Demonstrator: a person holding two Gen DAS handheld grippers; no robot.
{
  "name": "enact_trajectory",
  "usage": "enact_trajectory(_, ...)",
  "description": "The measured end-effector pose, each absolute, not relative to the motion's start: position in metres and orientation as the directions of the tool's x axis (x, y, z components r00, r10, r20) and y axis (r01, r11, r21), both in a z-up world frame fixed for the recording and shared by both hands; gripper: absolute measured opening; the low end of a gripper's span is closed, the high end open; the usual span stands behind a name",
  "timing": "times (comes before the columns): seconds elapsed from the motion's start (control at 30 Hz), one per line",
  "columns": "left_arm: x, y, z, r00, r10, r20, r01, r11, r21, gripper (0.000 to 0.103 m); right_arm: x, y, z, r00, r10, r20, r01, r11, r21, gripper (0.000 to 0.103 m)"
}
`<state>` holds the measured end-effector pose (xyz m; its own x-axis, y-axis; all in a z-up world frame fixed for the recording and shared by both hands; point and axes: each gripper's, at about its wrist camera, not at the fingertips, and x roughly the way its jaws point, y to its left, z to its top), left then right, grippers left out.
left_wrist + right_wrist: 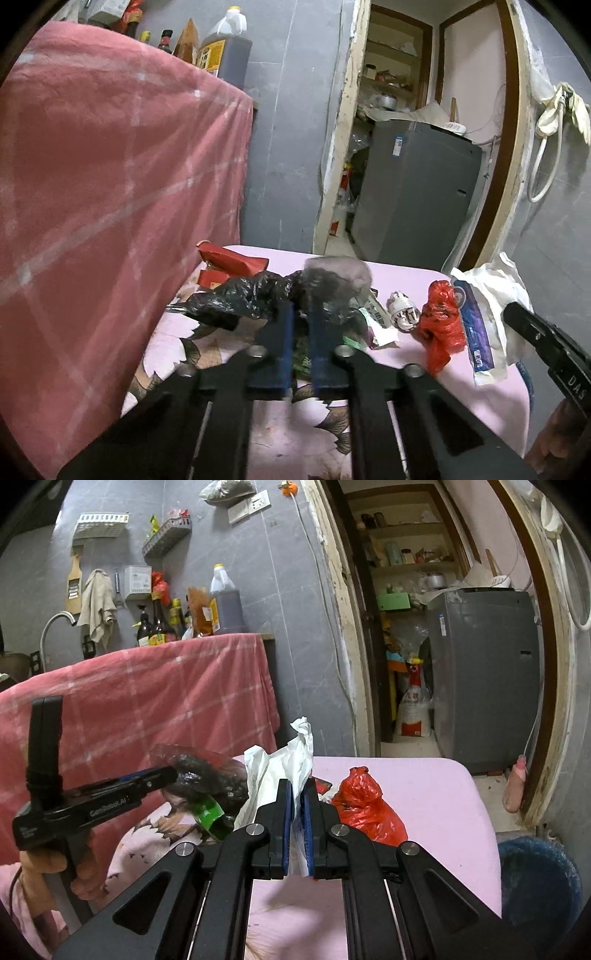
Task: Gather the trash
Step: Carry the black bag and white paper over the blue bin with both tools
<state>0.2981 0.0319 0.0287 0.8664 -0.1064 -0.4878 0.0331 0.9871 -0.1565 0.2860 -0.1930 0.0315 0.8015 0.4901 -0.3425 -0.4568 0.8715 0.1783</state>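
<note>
- The left gripper (301, 325) is reaching over the pink table (406, 291), its blue pads drawn close and pinching the black bag (240, 295) where the crumpled plastic bunches up.
- From the right wrist view, the same left gripper (168, 773) is coming in from the left with a hand (48, 864) wrapped around its handle, its tip sitting against a dark, clear-skinned lump of plastic (207, 771).
- The right gripper (299, 812) is holding the white bag (284, 760); its pads are squeezed together on a fold of the thin plastic, and the rest of the bag is standing up above the fingers.
- A red bag (365, 805) is lying on the table just right of the right gripper, not touched by either tool.
- In the left wrist view the red bag (441, 321) is sitting between a small white crumpled wad (404, 310) and the white bag (487, 295).
- A green wrapper (210, 814) is lying on the table below the dark lump.
- Red packets (229, 262) are resting at the far left corner of the table, beside the pink checked cloth (110, 184).
- A grey appliance (413, 192) is standing in the doorway beyond.
</note>
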Motion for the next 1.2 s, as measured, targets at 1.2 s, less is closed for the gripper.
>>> enact_trajectory(1.2, 0.245, -0.114, 0.102, 0.886, -0.366, -0.283, 0.331, 0.929, -0.166, 0.0, 0.233, -0.312, 0.067, 0.943, 0.278, -0.181, -0.239, 0.948, 0.213, 0.005)
